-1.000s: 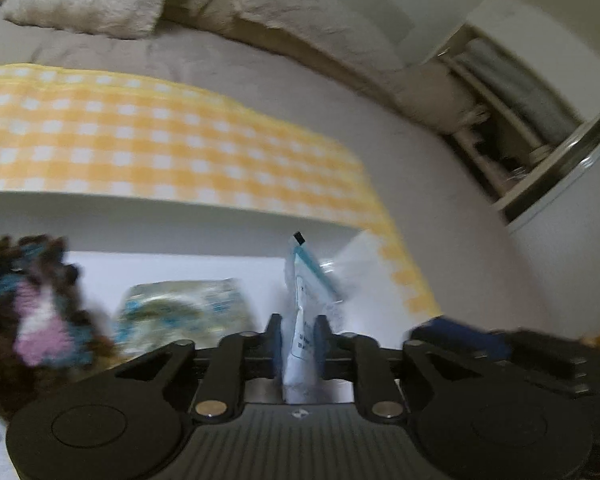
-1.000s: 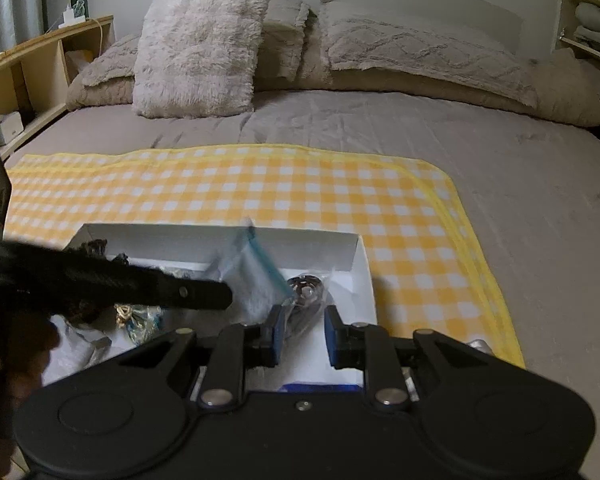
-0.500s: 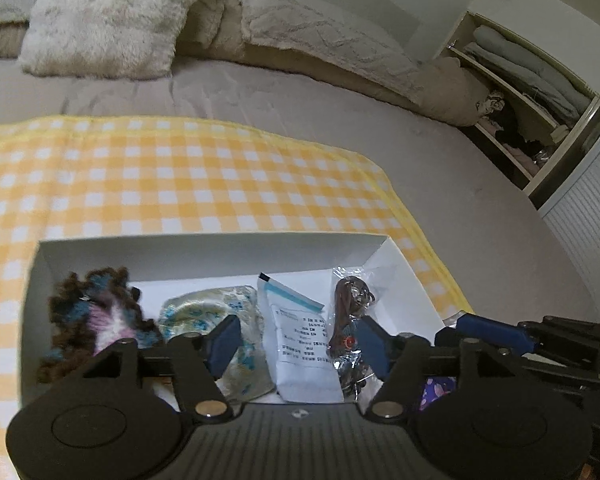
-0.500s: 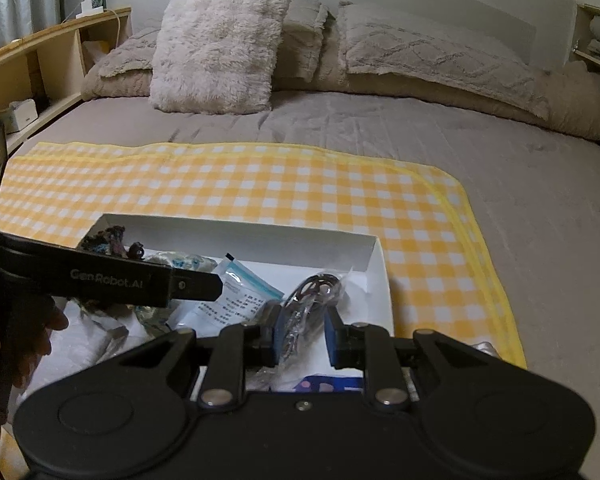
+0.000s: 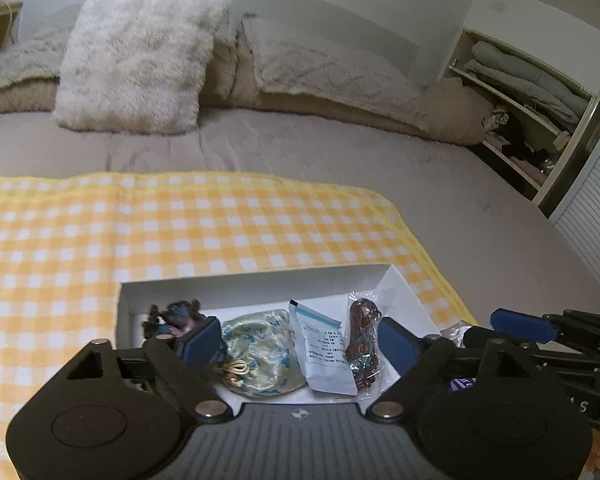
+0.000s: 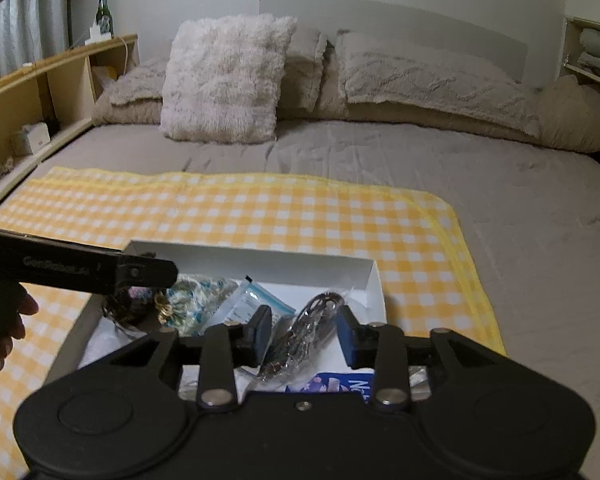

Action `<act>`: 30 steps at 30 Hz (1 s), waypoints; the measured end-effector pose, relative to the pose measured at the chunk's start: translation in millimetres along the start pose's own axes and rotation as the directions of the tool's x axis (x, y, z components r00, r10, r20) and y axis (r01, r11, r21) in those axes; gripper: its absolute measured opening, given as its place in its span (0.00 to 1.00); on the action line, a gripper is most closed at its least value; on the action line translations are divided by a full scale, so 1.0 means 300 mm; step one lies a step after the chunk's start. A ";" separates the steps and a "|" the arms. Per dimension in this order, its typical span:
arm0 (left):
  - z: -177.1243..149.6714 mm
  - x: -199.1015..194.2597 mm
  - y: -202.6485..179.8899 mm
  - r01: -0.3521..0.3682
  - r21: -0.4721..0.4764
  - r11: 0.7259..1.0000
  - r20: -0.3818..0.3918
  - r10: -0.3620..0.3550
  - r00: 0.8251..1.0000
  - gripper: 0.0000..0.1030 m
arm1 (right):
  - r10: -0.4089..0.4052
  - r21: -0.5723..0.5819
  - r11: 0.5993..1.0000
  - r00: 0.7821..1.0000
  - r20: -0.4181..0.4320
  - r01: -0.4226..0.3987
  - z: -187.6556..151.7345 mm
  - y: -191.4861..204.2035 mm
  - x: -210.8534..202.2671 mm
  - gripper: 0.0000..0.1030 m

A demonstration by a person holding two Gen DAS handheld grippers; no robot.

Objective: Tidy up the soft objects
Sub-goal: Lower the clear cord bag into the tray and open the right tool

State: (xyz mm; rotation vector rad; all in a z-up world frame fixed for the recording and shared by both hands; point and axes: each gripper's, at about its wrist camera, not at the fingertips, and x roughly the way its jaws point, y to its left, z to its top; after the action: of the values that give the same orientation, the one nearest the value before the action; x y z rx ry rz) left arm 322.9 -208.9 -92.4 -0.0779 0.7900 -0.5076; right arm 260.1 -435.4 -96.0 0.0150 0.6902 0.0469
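Note:
A white box sits on a yellow checked cloth on the bed. In it lie a dark crocheted piece, a floral satin pouch, a white sachet with a teal strip and a clear bag of brown beads. My left gripper is open and empty above the pouch and sachet. My right gripper is open, its fingers on either side of the bead bag, apart from it.
A blue printed packet lies at the box's near edge. Pillows line the headboard. Wooden shelving runs along the left, and a shelf with folded linens stands on the right. Grey sheet surrounds the cloth.
My left gripper let go of the white sachet, which now lies in the box, then opened wide and drew back. My right gripper opened from shut.

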 end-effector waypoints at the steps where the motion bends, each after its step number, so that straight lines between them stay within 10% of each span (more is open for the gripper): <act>1: 0.002 -0.016 -0.001 -0.003 0.002 1.000 0.006 0.003 1.000 0.87 | 0.000 0.003 1.000 1.000 0.009 0.000 0.002 0.000 -0.014 0.40; 18: -0.018 -0.330 -0.032 -0.161 0.075 0.984 0.135 0.150 0.979 1.00 | 0.024 0.049 0.998 0.987 0.161 -0.032 0.024 0.029 -0.260 0.80; 30: -0.112 -0.626 -0.108 -0.282 0.132 0.950 0.292 0.235 0.927 1.00 | -0.018 0.042 0.999 0.967 0.254 0.008 -0.038 0.125 -0.487 1.00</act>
State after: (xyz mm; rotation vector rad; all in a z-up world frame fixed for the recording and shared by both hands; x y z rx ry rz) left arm 175.3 -146.0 16.1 0.1148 0.4727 -0.3021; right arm 138.8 -405.2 -10.7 0.0546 0.4342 0.0178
